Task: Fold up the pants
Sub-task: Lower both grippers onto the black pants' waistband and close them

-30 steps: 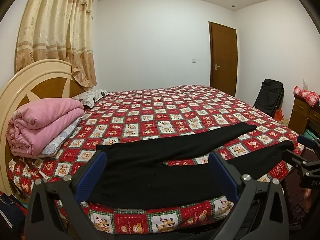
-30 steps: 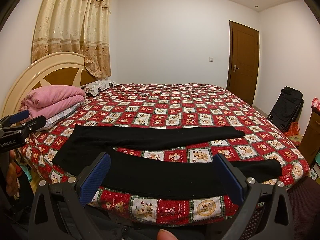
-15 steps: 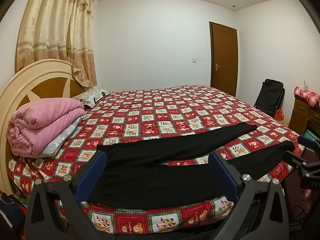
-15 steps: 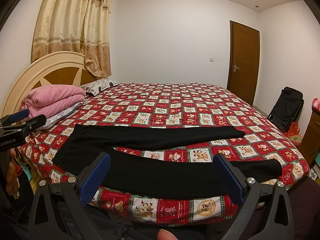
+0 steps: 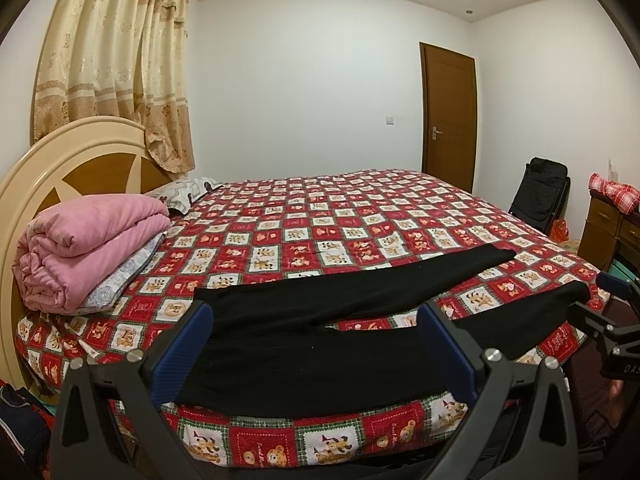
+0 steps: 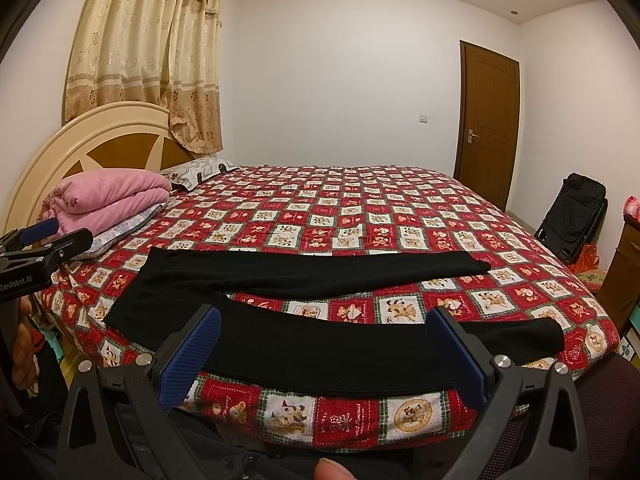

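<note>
I look into a bedroom with white walls, where a bed (image 5: 360, 216) in a red patchwork cover fills the view. At the far left a rolled pink blanket (image 5: 88, 240) sits against the headboard (image 6: 92, 148) below a cream curtain (image 5: 116, 60). Moving right, the black pants (image 6: 304, 312) lie flat along the near edge of the bed, waist to the left, both legs stretched rightward and slightly splayed. No fold is made yet as far as I can judge, so the whole job remains. My left gripper (image 5: 316, 348) hangs just short of the waist end with its jaws wide apart, holding nothing; my right gripper (image 6: 324, 356) hovers before the near leg, equally spread and empty. Farther right stand a brown door (image 6: 488, 124) and a black bag (image 6: 576, 212). On the left gripper's body, seen from the right camera, I read "GenRobot.AI".
</note>
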